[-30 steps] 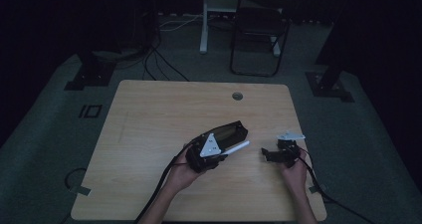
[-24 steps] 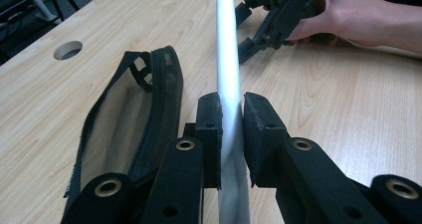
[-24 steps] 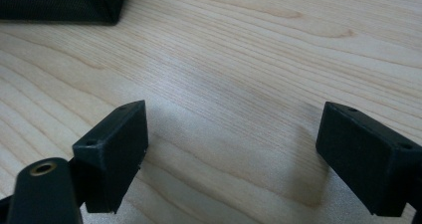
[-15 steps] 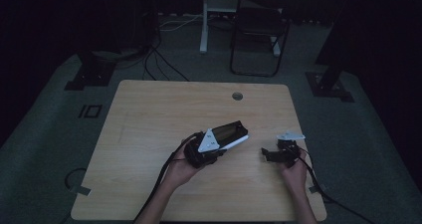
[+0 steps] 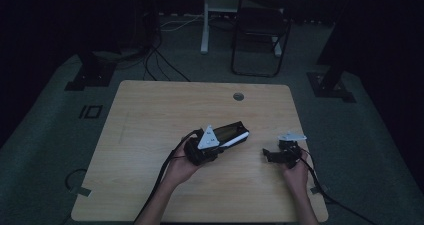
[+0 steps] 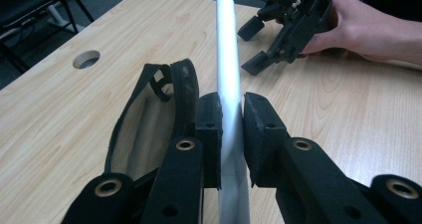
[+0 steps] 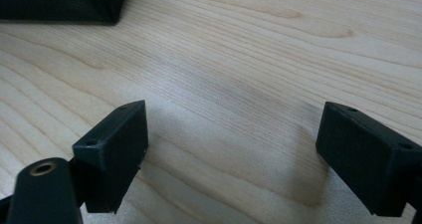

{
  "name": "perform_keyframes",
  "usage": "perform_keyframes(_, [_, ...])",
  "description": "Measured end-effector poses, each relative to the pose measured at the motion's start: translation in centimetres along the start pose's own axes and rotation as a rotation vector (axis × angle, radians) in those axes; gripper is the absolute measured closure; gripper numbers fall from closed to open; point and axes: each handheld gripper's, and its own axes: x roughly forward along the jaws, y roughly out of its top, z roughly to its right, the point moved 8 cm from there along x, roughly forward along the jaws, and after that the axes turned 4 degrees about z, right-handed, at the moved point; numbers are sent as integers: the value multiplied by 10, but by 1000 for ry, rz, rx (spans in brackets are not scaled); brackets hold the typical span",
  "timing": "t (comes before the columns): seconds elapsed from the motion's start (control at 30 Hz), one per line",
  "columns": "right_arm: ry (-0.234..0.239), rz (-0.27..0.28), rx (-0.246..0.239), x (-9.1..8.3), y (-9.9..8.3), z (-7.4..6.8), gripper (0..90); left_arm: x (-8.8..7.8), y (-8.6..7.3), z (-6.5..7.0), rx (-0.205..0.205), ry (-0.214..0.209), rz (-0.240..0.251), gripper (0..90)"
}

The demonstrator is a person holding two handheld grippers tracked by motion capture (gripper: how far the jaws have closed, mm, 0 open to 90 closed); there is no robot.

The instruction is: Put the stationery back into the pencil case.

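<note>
My left gripper (image 6: 230, 104) is shut on a white tube (image 6: 226, 40) that runs straight ahead between its pads. An open black pouch (image 6: 184, 84) with a pale lining lies against the outside of its left jaw. In the high view the left gripper (image 5: 220, 145), the tube (image 5: 236, 139) and the pouch (image 5: 229, 131) sit at the table's middle. My right gripper (image 5: 266, 155) rests right of them, pointing left, held by a hand (image 5: 296, 171). The right gripper (image 7: 231, 129) is open over bare wood, and so it looks in the left gripper view (image 6: 251, 47).
The wooden table (image 5: 150, 115) has a round cable hole (image 5: 238, 96) near its far edge. A black mesh-sided thing (image 7: 59, 5) lies ahead of the right gripper's jaws. Cables trail from both grippers off the near edge. A chair (image 5: 260, 30) and stands are on the floor behind.
The left hand has shifted its gripper, the tube and the pouch very slightly. The right gripper has stayed put.
</note>
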Motion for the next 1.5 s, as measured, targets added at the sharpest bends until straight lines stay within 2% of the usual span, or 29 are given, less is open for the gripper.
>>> perform_keyframes(0.9, [1, -1, 0, 0, 0, 0, 131, 3, 10, -17, 12, 1, -6, 787])
perform_keyframes(1.5, [2, 0, -1, 1, 1, 0, 130, 5, 15, -32, 11, 6, 0, 787])
